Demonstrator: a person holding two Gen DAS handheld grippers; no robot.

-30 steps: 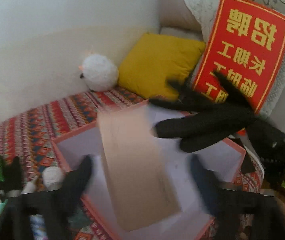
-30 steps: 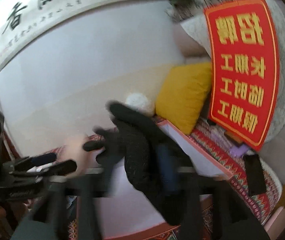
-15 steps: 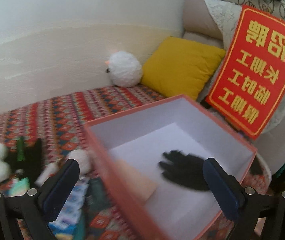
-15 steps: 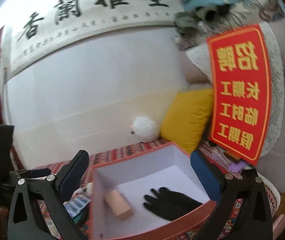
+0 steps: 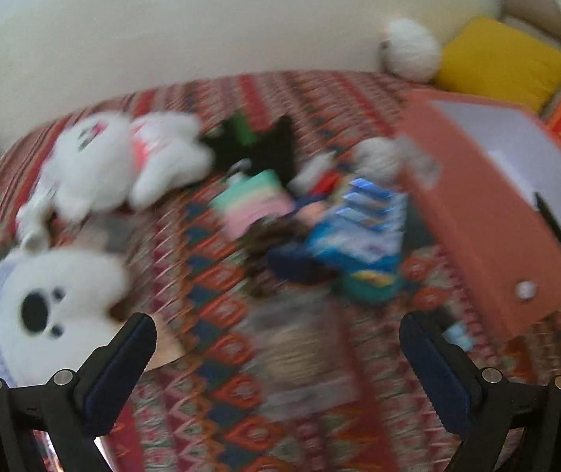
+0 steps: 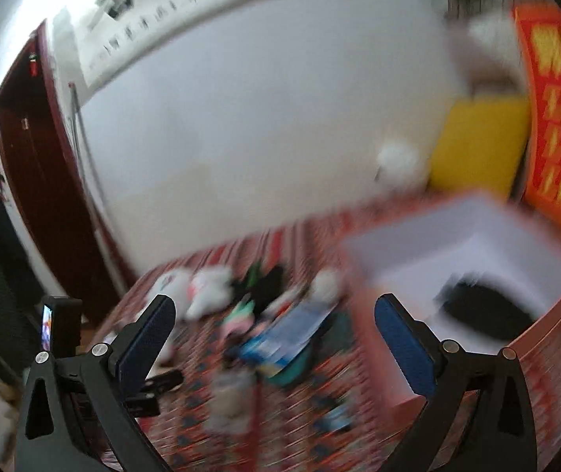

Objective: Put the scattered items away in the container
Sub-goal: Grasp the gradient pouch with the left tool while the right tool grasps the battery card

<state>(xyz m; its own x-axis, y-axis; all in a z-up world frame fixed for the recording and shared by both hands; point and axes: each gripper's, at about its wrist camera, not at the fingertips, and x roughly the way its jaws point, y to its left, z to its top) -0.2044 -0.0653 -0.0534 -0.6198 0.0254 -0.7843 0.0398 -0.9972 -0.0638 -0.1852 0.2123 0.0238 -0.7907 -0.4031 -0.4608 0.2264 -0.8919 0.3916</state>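
- Left wrist view: left gripper (image 5: 278, 348) fingers wide apart, nothing between them. It has swung off the orange box (image 5: 489, 232), which half a second ago filled the frame centre; box now sits at the right edge.
- Right gripper (image 6: 274, 338) also spread and empty; a second ago it carried the black glove (image 6: 489, 310), which now lies inside the box on the white floor.
- Both frames heavily motion-blurred, unlike the sharper ones half a second back.
- Left of the box, on the patterned cloth (image 5: 217, 401): blue packet (image 5: 363, 232) just beside the box wall, pink-and-green item (image 5: 253, 196) further left, black-and-green item (image 5: 257, 145) behind it, two white plush toys (image 5: 123, 157) farthest from the box.
- Behind the box: white fluffy ball (image 5: 410, 49), yellow cushion (image 5: 501, 61).
- Writing: red sign (image 6: 560, 126) right of the box has yellow characters, too blurred to read. Packet print is unreadable too.
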